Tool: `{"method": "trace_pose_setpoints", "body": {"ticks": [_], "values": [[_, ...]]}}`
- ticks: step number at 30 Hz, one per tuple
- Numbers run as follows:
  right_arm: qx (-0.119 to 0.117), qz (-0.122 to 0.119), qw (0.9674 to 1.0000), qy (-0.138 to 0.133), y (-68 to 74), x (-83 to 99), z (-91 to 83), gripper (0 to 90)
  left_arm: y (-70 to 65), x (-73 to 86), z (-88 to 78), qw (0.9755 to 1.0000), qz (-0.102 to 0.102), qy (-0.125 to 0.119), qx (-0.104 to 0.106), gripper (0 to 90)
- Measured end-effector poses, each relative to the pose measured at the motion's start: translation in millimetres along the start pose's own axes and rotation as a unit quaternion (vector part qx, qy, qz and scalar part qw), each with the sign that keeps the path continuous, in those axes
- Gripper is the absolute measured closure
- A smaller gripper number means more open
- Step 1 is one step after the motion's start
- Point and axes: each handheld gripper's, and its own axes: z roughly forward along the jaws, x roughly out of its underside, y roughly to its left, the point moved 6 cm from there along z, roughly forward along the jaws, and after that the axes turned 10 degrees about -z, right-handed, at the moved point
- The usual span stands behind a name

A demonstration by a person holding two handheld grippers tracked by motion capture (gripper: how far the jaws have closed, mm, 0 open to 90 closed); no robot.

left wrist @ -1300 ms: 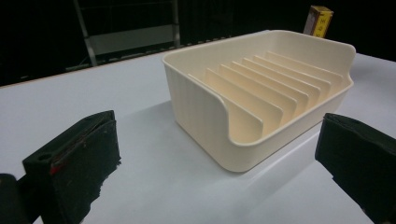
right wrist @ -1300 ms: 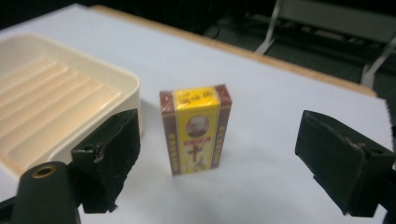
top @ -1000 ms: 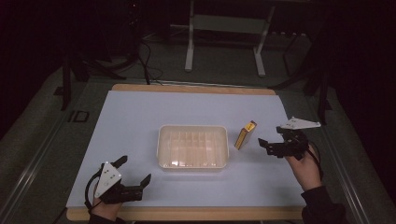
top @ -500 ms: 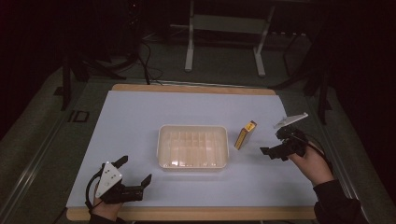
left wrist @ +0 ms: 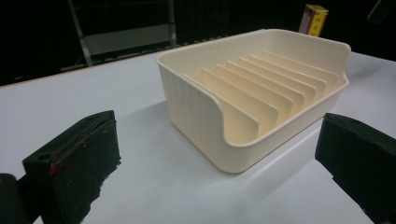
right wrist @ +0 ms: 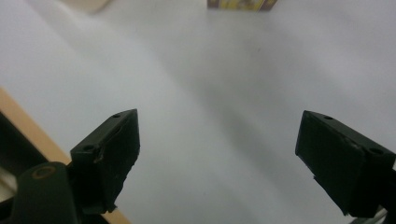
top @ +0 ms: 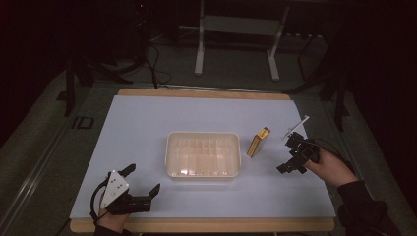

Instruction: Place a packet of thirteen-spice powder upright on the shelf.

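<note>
Right gripper (top: 290, 155) is standing open, empty, near the yellow box (top: 258, 141), which is cut off in the right gripper view; left gripper (top: 142, 179) is gaping, empty, facing the tray (left wrist: 261, 98).

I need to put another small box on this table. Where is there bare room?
The whole far strip behind the cream slotted tray is bare, and so is the broad left side between the tray and the table edge. Tighter: the gap right of the tray, where the yellow box stands near the right gripper. The left gripper takes up the near left corner.
</note>
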Motion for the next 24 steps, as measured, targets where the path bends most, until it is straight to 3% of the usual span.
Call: {"method": "trace_pose_setpoints", "body": {"ticks": [1, 7, 12, 15, 21, 22, 24], "values": [[-0.006, -0.009, 0.9997, 0.020, 1.1, 1.9, 1.6, 14.7, -0.2, 0.0, 0.1, 1.0000, 0.001, 0.000, 0.000, 0.0], [-0.028, -0.032, 0.9973, 0.060, 5.5, 5.8, 6.4, 14.7, -0.3, -0.1, 0.3, 1.0000, 0.001, 0.000, 0.002, 0.0], [-0.038, -0.054, 0.9949, 0.076, 5.6, 7.4, 8.3, 14.7, -0.6, 0.0, 0.5, 1.0000, 0.001, 0.000, 0.003, 0.0], [-0.058, -0.110, 0.9869, 0.103, 11.8, 10.9, 13.2, 14.7, -0.4, -0.3, 0.4, 1.0000, 0.000, -0.001, 0.002, 0.0], [-0.061, -0.179, 0.9717, 0.142, 23.1, 13.6, 19.3, 14.9, -0.5, -0.3, 0.7, 1.0000, 0.000, -0.001, 0.003, 0.0], [-0.061, -0.179, 0.9717, 0.142, 23.1, 13.6, 19.3, 14.9, -0.5, -0.3, 0.7, 1.0000, 0.000, -0.001, 0.003, 0.0], [-0.066, -0.199, 0.9660, 0.151, 27.0, 13.4, 20.0, 15.0, -0.5, -0.5, 0.6, 1.0000, -0.001, -0.001, 0.003, 0.0]]}}
